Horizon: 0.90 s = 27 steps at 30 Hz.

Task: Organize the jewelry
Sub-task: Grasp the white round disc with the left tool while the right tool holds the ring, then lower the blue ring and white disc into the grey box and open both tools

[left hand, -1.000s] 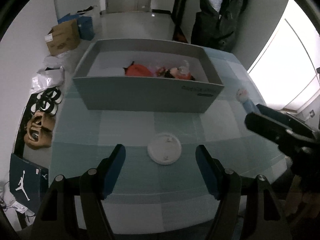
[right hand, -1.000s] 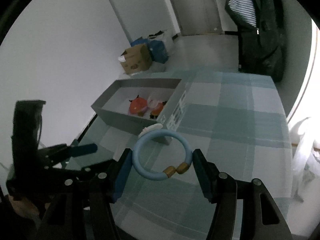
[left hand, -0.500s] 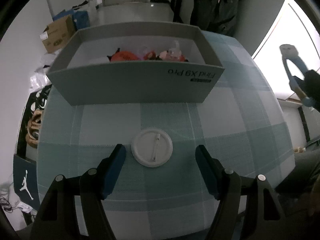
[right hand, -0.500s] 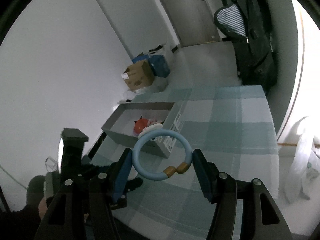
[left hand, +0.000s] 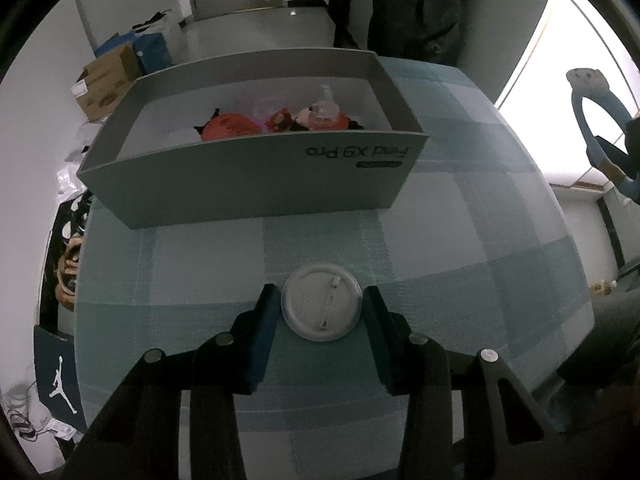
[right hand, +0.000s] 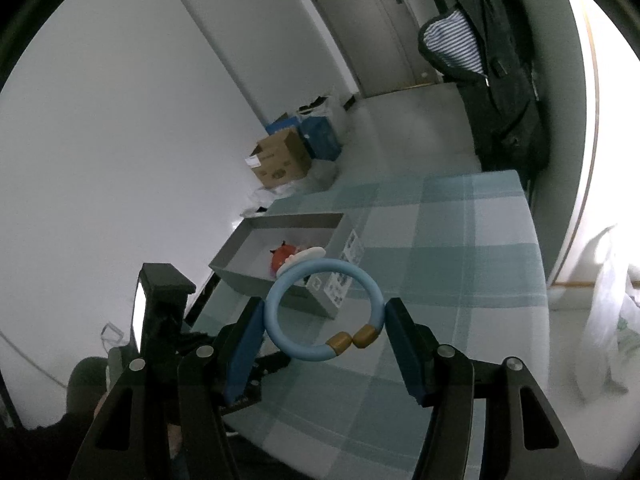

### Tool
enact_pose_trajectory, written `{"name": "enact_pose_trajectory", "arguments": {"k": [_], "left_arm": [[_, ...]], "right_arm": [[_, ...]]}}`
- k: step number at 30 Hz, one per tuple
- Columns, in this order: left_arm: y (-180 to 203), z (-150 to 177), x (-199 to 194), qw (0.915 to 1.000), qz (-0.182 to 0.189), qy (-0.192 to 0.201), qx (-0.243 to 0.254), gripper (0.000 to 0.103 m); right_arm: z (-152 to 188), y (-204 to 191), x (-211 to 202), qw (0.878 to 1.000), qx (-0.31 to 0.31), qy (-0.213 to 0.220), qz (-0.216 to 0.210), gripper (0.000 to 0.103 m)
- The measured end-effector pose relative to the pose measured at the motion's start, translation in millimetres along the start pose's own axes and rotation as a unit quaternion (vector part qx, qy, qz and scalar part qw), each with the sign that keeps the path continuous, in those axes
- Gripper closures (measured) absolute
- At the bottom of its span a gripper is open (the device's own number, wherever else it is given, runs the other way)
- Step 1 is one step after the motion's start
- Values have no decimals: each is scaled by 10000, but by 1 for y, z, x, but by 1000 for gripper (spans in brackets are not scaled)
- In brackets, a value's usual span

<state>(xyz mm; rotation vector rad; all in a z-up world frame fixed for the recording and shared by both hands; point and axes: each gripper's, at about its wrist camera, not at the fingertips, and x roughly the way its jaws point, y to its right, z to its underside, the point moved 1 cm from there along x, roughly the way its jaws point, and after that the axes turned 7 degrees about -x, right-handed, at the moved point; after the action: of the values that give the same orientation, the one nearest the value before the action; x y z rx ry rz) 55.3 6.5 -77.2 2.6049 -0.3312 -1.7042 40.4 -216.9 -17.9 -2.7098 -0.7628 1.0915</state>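
Note:
A white round pin badge (left hand: 322,307) lies back-up on the checked tablecloth. My left gripper (left hand: 322,308) has its jaws against both sides of the badge, shut on it. My right gripper (right hand: 324,316) is shut on a light blue bracelet (right hand: 280,332) with gold end caps and a white charm, held high above the table. The bracelet also shows at the right edge of the left wrist view (left hand: 612,128). A grey open box (left hand: 256,184) holds an orange figure (left hand: 228,126) and other small trinkets; it also shows in the right wrist view (right hand: 256,272).
The table (right hand: 460,264) carries a teal checked cloth. Cardboard and blue boxes (right hand: 284,158) stand on the floor beyond it. Dark coats (right hand: 500,92) hang at the back right. Shoes and a shoebox (left hand: 56,376) lie left of the table.
My left gripper has moved forward and closed its jaws onto the white badge. My right gripper has risen higher with the bracelet still held.

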Motion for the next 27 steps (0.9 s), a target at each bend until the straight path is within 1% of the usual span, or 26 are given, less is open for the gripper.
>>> {"name": "enact_pose_trajectory", "arguments": {"k": [6,14,15,16,17,20,23,25,27], "left_arm": [[6,0,-1,9999,126,-10,42,67],[11,-4,-13,9996,211,168,119,67],[11,-5,-16,9994,237,208,107,93],[11,-6,-16,9995,218,187,116,103],[11,-7,-16,9996,209,166,113,103],[7,-10,-17,9987,488,73,-89,103],[4,-12,-14,9989,454,80,-111,103],[-1,-13,-14,9975,681,-14,-186,103],[-4,-13,-13,9973,697,-112,-210,103]], "right_arm": [[0,1,0,10000,1,15,-3,42],[1,-1,1,10000,1,-18,3,42],[1,-2,1,10000,-2,-14,-2,42],[1,-2,2,10000,-4,-14,-7,42],[1,-2,2,10000,-2,-15,-11,42],[0,-3,6,10000,23,-28,-32,42],[0,-5,12,10000,42,-81,-31,42],[-1,-8,15,9999,41,-97,-68,42],[-1,-11,17,9999,-22,-112,-55,42]]}}
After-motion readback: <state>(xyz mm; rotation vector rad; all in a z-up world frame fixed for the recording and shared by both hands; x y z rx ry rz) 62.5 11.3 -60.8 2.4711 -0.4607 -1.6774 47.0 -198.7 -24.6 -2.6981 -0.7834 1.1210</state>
